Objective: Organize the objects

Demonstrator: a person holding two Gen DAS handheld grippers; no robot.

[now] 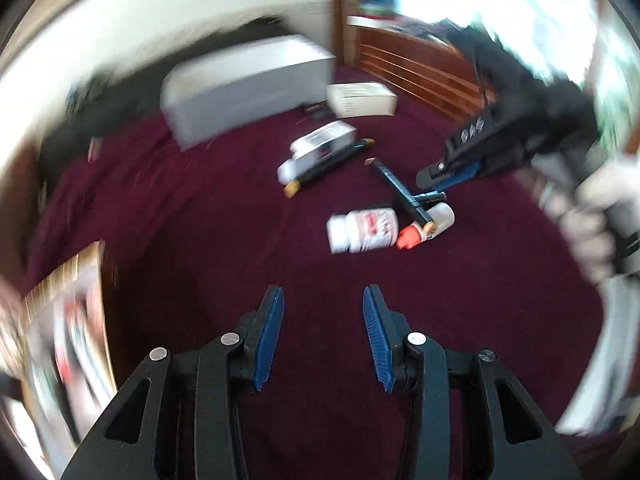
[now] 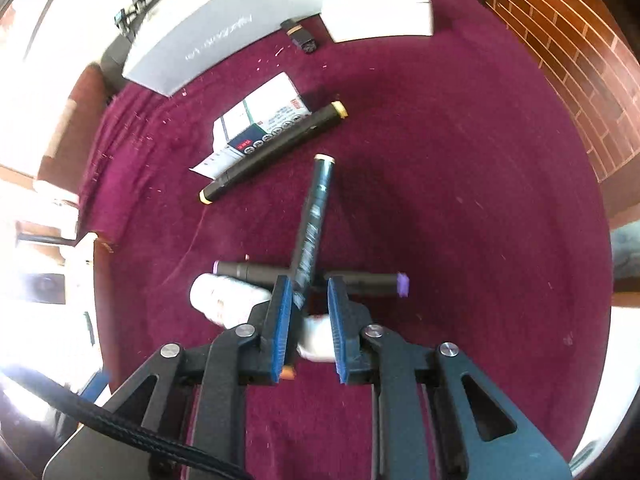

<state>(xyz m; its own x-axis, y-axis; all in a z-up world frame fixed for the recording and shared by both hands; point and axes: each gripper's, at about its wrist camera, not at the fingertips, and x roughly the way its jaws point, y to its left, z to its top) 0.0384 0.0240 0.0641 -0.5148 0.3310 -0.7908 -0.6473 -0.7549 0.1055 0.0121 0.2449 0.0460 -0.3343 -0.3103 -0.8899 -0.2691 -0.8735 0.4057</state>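
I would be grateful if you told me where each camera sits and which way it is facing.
Left wrist: on the left gripper, facing forward and down across the maroon cloth at scattered items; shows its own open, empty jaws, plus the hand holding the right gripper.
Right wrist: on the right gripper, facing steeply down; shows its jaws shut on a black marker.
Shared: that marker, the labelled white bottle, the grey box.
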